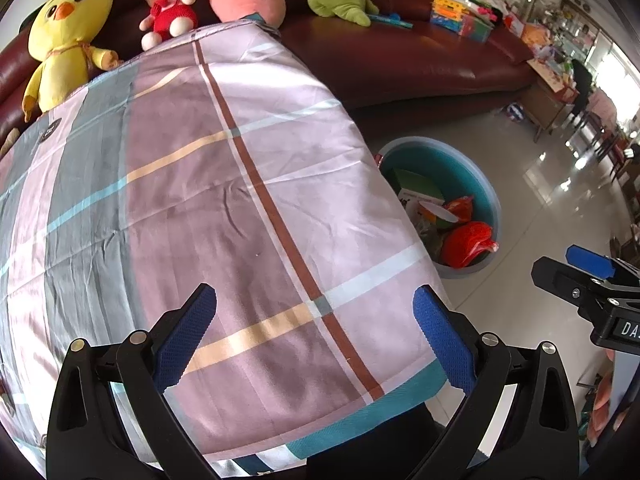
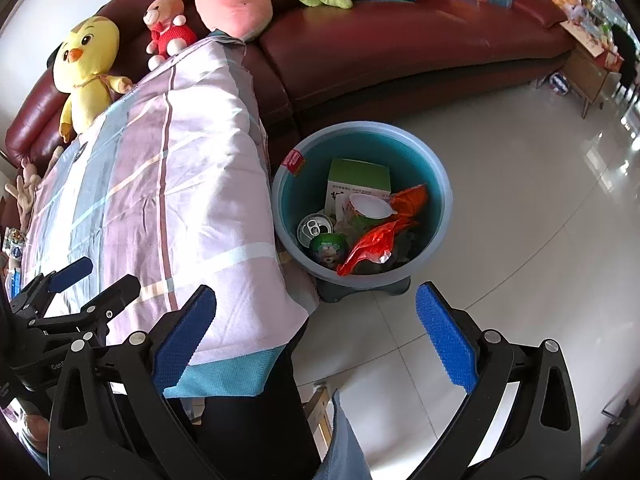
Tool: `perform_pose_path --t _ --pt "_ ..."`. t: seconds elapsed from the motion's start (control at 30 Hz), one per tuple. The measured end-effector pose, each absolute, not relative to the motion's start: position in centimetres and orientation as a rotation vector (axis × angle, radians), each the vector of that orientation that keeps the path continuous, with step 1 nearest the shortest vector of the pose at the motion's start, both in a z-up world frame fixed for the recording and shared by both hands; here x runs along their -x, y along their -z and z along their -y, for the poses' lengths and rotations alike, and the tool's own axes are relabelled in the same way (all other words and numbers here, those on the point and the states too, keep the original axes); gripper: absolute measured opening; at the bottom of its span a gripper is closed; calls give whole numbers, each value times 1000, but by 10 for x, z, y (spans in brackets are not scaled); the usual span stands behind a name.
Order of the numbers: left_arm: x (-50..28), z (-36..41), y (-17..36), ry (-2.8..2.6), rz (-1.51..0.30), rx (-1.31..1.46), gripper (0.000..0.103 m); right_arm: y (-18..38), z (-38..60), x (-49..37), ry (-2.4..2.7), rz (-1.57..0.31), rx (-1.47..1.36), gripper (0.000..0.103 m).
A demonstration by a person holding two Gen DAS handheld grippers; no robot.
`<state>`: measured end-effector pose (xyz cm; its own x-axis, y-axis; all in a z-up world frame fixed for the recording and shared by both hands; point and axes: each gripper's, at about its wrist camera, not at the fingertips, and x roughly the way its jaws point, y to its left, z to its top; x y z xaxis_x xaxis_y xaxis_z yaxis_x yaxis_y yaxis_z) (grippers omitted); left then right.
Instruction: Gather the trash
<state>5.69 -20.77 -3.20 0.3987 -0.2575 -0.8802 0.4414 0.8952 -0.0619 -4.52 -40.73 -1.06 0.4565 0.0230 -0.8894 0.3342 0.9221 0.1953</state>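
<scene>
Both blue pads of the left gripper (image 1: 315, 332) stand spread and empty over the plaid-covered surface (image 1: 200, 184), which shows no trash in this view; the blue basin (image 1: 486, 184) holding the collected trash sits on the floor off the surface's right edge, forward and right of these jaws. From the right wrist, the right gripper (image 2: 316, 334) is likewise spread wide and empty, and the basin lies almost straight ahead of it, holding a green carton (image 2: 358, 182), a can (image 2: 314, 227) and orange wrappers (image 2: 376, 244), so the right hand looks nearer.
</scene>
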Motion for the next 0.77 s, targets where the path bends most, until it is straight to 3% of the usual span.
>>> perform_pose_path --t 0.77 --pt "-58 205 40 423 -1094 -189 99 16 407 45 250 -1087 -332 96"
